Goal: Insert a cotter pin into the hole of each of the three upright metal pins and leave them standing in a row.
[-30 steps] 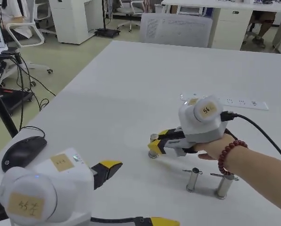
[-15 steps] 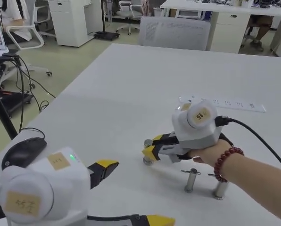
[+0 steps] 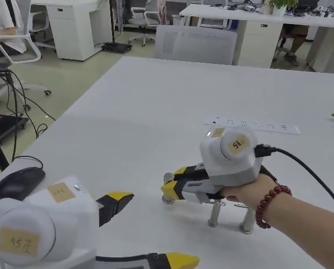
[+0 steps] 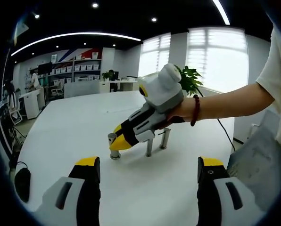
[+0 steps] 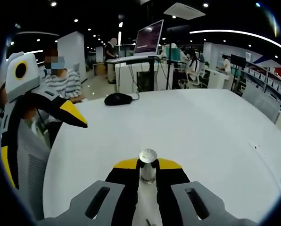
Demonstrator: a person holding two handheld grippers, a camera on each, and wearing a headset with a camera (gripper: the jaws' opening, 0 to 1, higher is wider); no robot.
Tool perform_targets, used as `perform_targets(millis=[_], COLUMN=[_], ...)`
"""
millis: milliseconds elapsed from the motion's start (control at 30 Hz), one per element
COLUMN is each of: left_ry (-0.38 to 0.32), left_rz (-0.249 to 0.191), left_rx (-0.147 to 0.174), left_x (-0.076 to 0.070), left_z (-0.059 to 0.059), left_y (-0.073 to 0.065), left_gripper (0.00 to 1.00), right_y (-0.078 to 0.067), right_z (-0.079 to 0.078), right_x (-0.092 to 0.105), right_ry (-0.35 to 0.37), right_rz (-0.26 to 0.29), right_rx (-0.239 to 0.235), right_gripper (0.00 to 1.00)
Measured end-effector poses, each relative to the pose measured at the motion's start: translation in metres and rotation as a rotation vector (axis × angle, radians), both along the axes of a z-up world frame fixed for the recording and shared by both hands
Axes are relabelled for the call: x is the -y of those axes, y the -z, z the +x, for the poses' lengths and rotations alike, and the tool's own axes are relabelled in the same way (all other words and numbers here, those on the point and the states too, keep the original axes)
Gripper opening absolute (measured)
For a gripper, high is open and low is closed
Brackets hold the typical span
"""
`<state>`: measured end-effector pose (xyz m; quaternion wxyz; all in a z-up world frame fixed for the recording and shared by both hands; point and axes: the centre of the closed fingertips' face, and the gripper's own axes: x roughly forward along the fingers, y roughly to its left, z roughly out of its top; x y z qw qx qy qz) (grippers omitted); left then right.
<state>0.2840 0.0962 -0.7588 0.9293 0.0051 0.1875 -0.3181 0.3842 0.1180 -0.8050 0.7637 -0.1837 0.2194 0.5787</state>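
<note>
Right gripper [image 3: 175, 182] low over the table [image 3: 156, 112], jaws clenched on one upright metal pin [image 3: 167, 179]; in the right gripper view the pin [image 5: 148, 165] stands square between the yellow tips, round head just above them

Left gripper [image 3: 150, 230] hovers near the table's front edge, jaws spread wide, nothing between them; well apart from the work

Two other pins [image 3: 214, 214] stand side by side just right of the held one, under the person's wrist, each with a thin cross-piece near the top, likely cotter pins [image 3: 222, 203] already through. Whether the held pin has one: cannot tell

Handling, as judged:
- pin looks like solid polished steel: stiff, fairly heavy for its size, slick under the pads
- tall on a narrow foot, so it would tip at a sideways nudge
- best hold is mid-shaft, below the head and clear of the cross hole, jaws square to it
- cotter pin would be light springy wire; grip it by the loop end

Mouse [image 3: 15, 182] and power strip [image 3: 251, 124] lie far from the row
</note>
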Motion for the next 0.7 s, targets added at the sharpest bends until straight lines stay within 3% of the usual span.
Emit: perform_targets(millis=[700], left_ry=[0.013], left_rz=[0.008], left_rx=[0.017], left_x=[0.013], left_z=[-0.006], left_y=[-0.006], left_gripper=[0.83], right_y=[-0.013], right_z=[-0.042], right_x=[0.041], right_ry=[0.027], right_rz=[0.018], right_rx=[0.008], right_gripper=[0.13])
